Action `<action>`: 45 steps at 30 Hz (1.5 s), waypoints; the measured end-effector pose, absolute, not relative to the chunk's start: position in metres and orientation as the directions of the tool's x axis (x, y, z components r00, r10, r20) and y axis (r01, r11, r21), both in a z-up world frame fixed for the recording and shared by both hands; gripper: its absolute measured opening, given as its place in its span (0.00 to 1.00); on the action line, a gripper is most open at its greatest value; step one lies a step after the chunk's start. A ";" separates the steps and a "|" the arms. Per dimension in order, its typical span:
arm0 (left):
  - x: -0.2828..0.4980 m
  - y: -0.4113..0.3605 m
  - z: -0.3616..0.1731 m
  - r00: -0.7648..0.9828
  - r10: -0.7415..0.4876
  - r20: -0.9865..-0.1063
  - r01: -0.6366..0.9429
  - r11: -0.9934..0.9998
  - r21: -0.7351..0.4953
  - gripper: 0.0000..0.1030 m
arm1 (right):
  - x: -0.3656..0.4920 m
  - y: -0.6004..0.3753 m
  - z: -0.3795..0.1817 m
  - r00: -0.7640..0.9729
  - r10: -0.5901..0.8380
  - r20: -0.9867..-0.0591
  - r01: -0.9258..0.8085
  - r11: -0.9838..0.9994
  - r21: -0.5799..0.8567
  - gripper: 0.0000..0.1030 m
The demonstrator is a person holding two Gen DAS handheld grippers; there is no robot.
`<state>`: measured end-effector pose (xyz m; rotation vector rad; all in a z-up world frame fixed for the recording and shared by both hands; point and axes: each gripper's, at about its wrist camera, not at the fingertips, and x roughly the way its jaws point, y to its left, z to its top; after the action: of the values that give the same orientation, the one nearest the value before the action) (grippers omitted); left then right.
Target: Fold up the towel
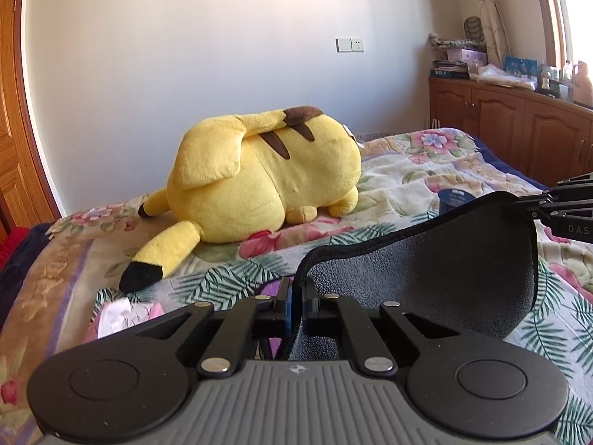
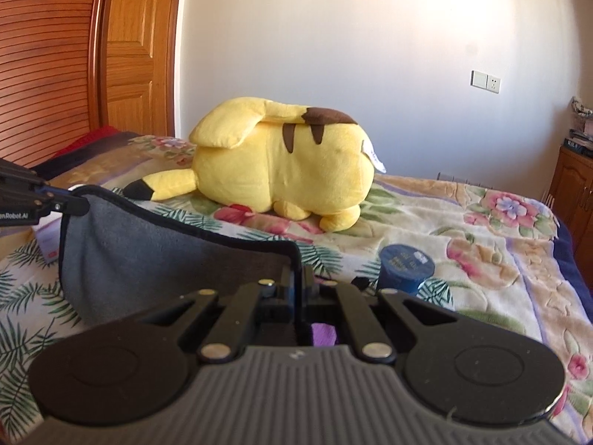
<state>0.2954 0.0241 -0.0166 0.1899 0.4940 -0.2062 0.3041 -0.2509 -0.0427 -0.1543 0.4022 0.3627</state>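
A dark grey towel [image 1: 444,270] with a black hem hangs stretched between my two grippers above the bed. My left gripper [image 1: 296,289] is shut on one top corner of it. My right gripper [image 2: 298,278] is shut on the other top corner. The towel [image 2: 141,259] sags below its top edge in the right wrist view. The right gripper's tip shows at the far right of the left wrist view [image 1: 537,207], and the left gripper's tip shows at the far left of the right wrist view [image 2: 70,200].
A big yellow plush toy [image 1: 267,174] lies on the floral bedspread [image 1: 426,170] behind the towel. A dark blue round container [image 2: 406,267] sits on the bed. Wooden cabinets [image 1: 519,126] stand right, a wooden door [image 2: 126,48] left.
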 end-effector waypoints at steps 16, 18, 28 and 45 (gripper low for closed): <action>0.352 0.022 -0.013 0.884 -0.082 -0.460 0.179 0.969 0.171 0.00 | 0.350 -0.246 -0.036 0.881 0.292 -0.372 -0.363 0.922 -0.137 0.03; 0.358 0.022 -0.016 0.883 -0.075 -0.462 0.174 0.969 0.175 0.00 | 0.355 -0.245 -0.038 0.883 0.289 -0.369 -0.362 0.921 -0.143 0.03; 0.403 0.022 -0.058 0.856 -0.044 -0.514 0.158 0.971 0.181 0.00 | 0.387 -0.240 -0.074 0.871 0.270 -0.411 -0.361 0.918 -0.161 0.03; 0.434 0.017 -0.112 0.798 -0.001 -0.602 0.160 0.964 0.210 0.00 | 0.413 -0.236 -0.128 0.839 0.234 -0.491 -0.355 0.920 -0.167 0.05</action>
<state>0.4341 0.0169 -0.1124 0.2578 0.6422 -0.0879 0.4128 -0.2363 -0.1279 -0.2573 0.4831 0.3151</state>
